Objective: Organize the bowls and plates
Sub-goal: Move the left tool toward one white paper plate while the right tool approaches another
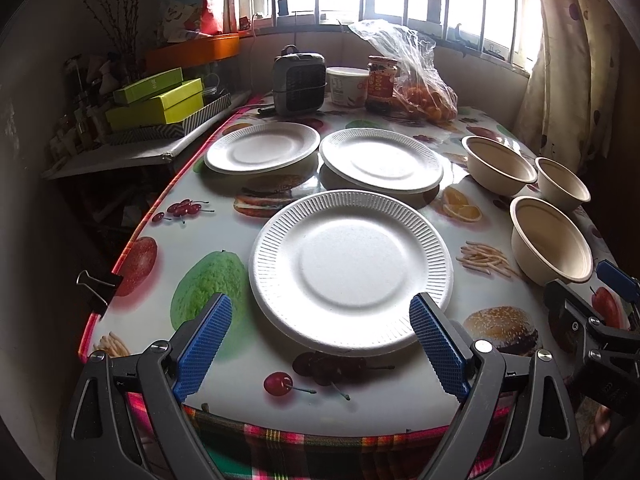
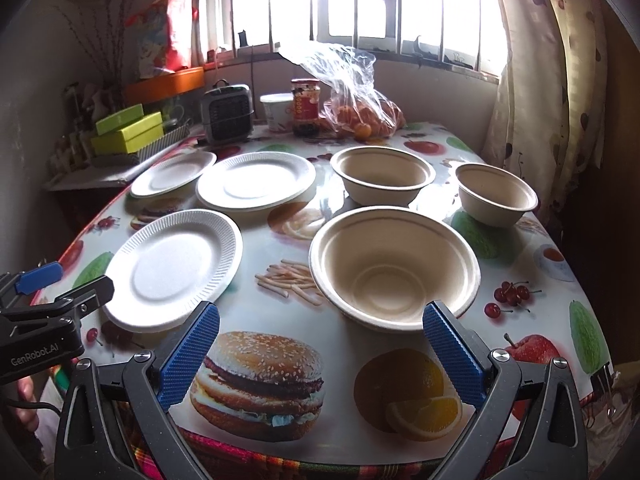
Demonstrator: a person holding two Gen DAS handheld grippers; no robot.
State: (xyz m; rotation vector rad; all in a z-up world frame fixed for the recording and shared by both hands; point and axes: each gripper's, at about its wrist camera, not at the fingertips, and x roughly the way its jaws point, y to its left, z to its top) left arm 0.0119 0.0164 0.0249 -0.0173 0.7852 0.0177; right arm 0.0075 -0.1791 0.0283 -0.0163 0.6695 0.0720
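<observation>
Left wrist view: nearest plate lies flat on the table, its near rim between the left gripper pads, which stand wide w/ nothing held, lined up as if to take that rim. Two more plates sit side by side behind it, none stacked yet, so sorting looks barely begun.

Right wrist view: big bowl sits just ahead of the right gripper, also spread wide and empty, near the table's front edge. Two other bowls stand apart behind. Plates left, bowls right, prob. one pile per gripper. Far end clutter: jar, bagged oranges, small heater.
</observation>
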